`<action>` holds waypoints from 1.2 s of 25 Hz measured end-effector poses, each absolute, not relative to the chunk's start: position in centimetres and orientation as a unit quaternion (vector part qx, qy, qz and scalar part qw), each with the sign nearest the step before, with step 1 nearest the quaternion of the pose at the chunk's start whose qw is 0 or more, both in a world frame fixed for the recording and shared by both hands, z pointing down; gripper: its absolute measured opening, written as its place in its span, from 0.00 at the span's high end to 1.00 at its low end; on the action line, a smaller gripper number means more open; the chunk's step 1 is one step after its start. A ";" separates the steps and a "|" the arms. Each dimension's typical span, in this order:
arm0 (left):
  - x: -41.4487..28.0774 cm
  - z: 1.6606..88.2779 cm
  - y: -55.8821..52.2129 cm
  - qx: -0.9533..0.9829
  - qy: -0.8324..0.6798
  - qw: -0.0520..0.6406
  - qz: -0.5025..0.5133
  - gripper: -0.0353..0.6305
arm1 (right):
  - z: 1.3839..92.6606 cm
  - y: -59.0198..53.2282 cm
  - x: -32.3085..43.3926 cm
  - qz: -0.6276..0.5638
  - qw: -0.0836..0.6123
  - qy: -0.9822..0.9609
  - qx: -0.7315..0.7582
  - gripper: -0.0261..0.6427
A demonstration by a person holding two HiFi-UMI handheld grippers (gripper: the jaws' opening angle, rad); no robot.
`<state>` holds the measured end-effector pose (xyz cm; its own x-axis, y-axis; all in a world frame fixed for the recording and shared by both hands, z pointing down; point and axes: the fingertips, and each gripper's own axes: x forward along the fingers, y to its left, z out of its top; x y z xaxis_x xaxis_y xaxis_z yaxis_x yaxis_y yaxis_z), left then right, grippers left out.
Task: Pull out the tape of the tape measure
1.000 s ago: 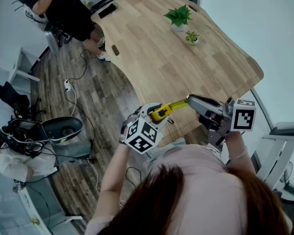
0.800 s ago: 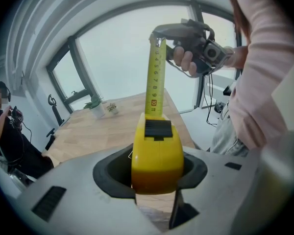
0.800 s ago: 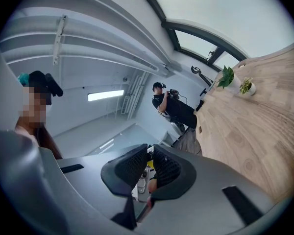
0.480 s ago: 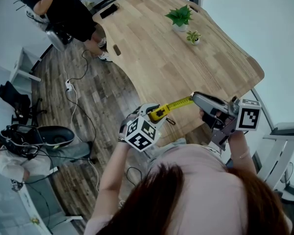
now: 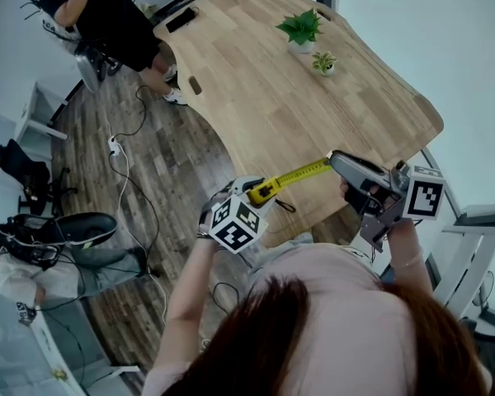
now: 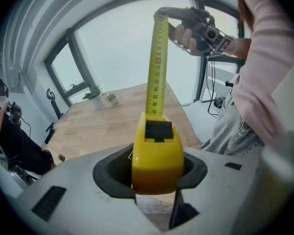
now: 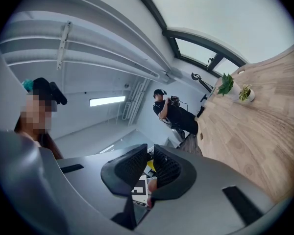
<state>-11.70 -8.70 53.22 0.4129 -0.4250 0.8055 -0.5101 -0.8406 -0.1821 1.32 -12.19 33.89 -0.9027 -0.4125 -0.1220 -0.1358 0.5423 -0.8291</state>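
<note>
A yellow tape measure (image 5: pixel 264 192) sits between the jaws of my left gripper (image 5: pixel 254 191), above the table's near edge; the pads are shut on its body (image 6: pixel 158 155). The yellow tape (image 5: pixel 301 173) runs out of it to the right. My right gripper (image 5: pixel 335 160) is shut on the tape's end. In the left gripper view the tape (image 6: pixel 156 67) rises straight up to the right gripper (image 6: pixel 162 14). In the right gripper view the ribbed pads (image 7: pixel 167 168) stand almost together, with a sliver of yellow tape (image 7: pixel 150 167) between them.
The wooden table (image 5: pixel 313 114) lies ahead, with two small potted plants (image 5: pixel 301 27) near its far side. A person (image 5: pixel 107 7) sits at the table's far left corner. Another person (image 5: pixel 25 262) is at the left, with cables on the floor.
My right gripper has moved to the right, away from the left one, and more tape shows between them. The left gripper has stayed nearly in place.
</note>
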 end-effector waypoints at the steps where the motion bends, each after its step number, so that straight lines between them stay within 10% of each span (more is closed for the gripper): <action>1: -11.8 53.4 -8.7 0.838 -0.278 0.047 0.466 0.69 | 33.8 -12.2 1.4 -0.451 0.155 0.865 -0.159 0.91; 30: -14.9 56.7 -8.2 0.817 -0.271 0.071 0.503 0.69 | 31.7 -13.0 3.7 -0.436 0.203 0.862 -0.163 0.91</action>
<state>-14.91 -8.21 56.65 0.3464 -0.3710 0.8616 -0.5144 -0.8432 -0.1562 3.75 -13.00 31.69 -0.8645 -0.4581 -0.2069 -0.1049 0.5669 -0.8170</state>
